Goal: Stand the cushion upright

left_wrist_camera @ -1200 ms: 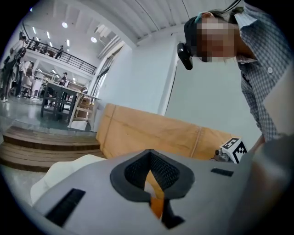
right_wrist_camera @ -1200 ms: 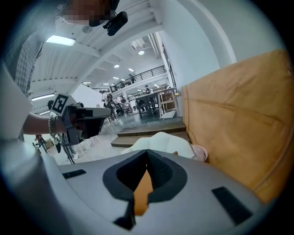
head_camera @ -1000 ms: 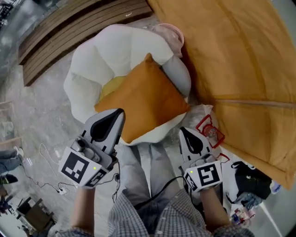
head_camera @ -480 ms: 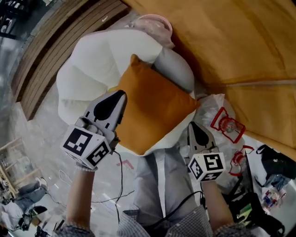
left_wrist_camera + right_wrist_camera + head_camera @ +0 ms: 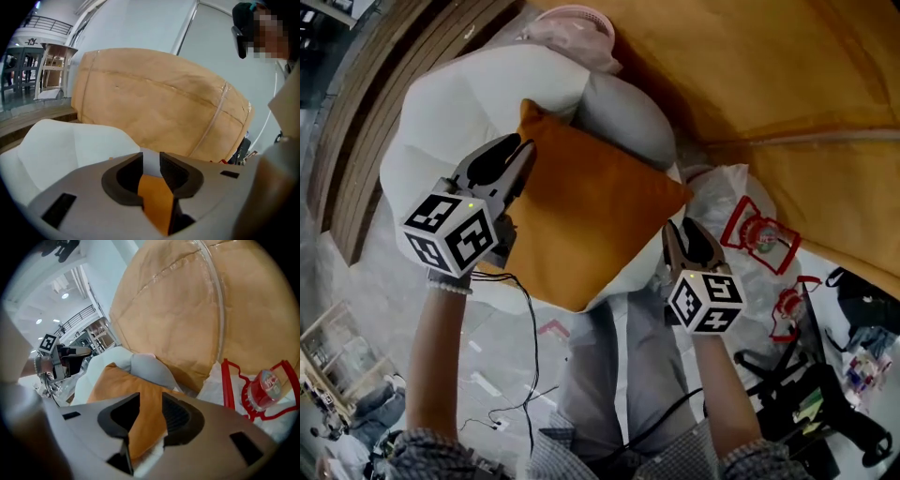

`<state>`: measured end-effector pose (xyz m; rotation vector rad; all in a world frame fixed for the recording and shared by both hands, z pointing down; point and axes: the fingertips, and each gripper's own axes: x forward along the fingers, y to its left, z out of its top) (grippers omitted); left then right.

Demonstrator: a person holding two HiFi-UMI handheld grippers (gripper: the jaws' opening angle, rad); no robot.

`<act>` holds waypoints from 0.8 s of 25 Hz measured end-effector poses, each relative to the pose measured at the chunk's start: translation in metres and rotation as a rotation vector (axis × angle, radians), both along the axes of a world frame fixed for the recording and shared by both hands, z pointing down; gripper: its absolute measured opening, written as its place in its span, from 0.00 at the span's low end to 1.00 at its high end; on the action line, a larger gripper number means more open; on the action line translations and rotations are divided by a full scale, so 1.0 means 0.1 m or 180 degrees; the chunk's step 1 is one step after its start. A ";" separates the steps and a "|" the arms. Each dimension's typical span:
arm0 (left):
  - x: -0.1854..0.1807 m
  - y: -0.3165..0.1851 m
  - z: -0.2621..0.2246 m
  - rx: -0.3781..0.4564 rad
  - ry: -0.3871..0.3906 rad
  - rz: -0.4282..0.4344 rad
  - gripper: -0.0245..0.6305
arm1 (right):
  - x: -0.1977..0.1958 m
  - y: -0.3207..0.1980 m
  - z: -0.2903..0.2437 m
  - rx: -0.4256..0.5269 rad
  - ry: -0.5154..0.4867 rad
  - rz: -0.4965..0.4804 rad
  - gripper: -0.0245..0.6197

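Note:
An orange square cushion (image 5: 591, 216) lies flat, corner toward me, on a white padded seat (image 5: 441, 112). My left gripper (image 5: 517, 155) is at the cushion's left edge; its jaws are opening, and in the left gripper view orange fabric (image 5: 154, 199) shows in the gap of that gripper (image 5: 151, 161). My right gripper (image 5: 682, 232) is at the cushion's right corner, its jaws also opening. In the right gripper view the cushion's corner (image 5: 143, 423) lies between the jaws of this gripper (image 5: 151, 401), with no pad visibly pressing on it.
A grey pillow (image 5: 623, 117) lies behind the cushion, with a pink thing (image 5: 572, 23) past it. A big tan wrapped bulk (image 5: 769, 75) fills the right. Red-and-white packs on a white bag (image 5: 757, 230), black gear (image 5: 825, 412), wooden slats (image 5: 356, 103) and floor cables (image 5: 520, 375) surround the seat.
Both grippers have come forward and down from near my body to the cushion's left edge and right corner. Their jaws, shut before, now stand parted.

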<state>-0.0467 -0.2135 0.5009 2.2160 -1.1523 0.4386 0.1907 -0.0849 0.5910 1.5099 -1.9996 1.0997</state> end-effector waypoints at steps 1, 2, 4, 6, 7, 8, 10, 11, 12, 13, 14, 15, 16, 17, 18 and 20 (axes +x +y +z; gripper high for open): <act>-0.01 -0.06 0.07 -0.0021 -0.0018 -0.0019 0.20 | 0.03 -0.01 0.07 -0.0040 -0.0003 0.0053 0.27; -0.03 -0.13 0.14 -0.0041 -0.0053 -0.0030 0.21 | 0.05 -0.03 0.14 -0.0077 -0.0008 0.0102 0.28; -0.07 -0.25 0.28 -0.0080 -0.0135 -0.0050 0.24 | 0.09 -0.07 0.28 -0.0136 -0.0019 0.0206 0.31; -0.10 -0.33 0.42 -0.0129 -0.0187 -0.0094 0.25 | 0.15 -0.09 0.40 -0.0173 -0.0025 0.0344 0.32; -0.12 -0.35 0.49 -0.0163 -0.0199 -0.0121 0.26 | 0.19 -0.10 0.44 -0.0191 -0.0024 0.0421 0.32; -0.14 -0.37 0.55 -0.0201 -0.0204 -0.0151 0.26 | 0.22 -0.11 0.48 -0.0210 -0.0021 0.0494 0.33; -0.19 -0.42 0.65 -0.0268 -0.0198 -0.0222 0.28 | 0.25 -0.16 0.58 -0.0258 -0.0028 0.0613 0.36; -0.22 -0.45 0.70 -0.0291 -0.0192 -0.0258 0.29 | 0.26 -0.18 0.63 -0.0288 -0.0036 0.0653 0.38; -0.23 -0.47 0.74 -0.0312 -0.0185 -0.0290 0.30 | 0.26 -0.20 0.69 -0.0320 -0.0044 0.0682 0.40; -0.24 -0.50 0.79 -0.0334 -0.0178 -0.0322 0.31 | 0.26 -0.21 0.74 -0.0349 -0.0053 0.0705 0.41; -0.25 -0.52 0.84 -0.0358 -0.0170 -0.0357 0.31 | 0.26 -0.21 0.79 -0.0375 -0.0068 0.0723 0.43; -0.26 -0.54 0.88 -0.0381 -0.0157 -0.0398 0.32 | 0.26 -0.21 0.83 -0.0397 -0.0087 0.0736 0.44; -0.27 -0.57 0.92 -0.0399 -0.0141 -0.0445 0.32 | 0.26 -0.22 0.87 -0.0413 -0.0102 0.0747 0.45; -0.28 -0.60 0.96 -0.0415 -0.0130 -0.0492 0.33 | 0.27 -0.22 0.91 -0.0426 -0.0114 0.0756 0.46; -0.29 -0.63 1.00 -0.0430 -0.0140 -0.0529 0.33 | 0.28 -0.23 0.94 -0.0440 -0.0126 0.0768 0.47; -0.32 -0.66 1.10 -0.0479 -0.0226 -0.0558 0.34 | 0.31 -0.22 1.00 -0.0471 -0.0159 0.0796 0.50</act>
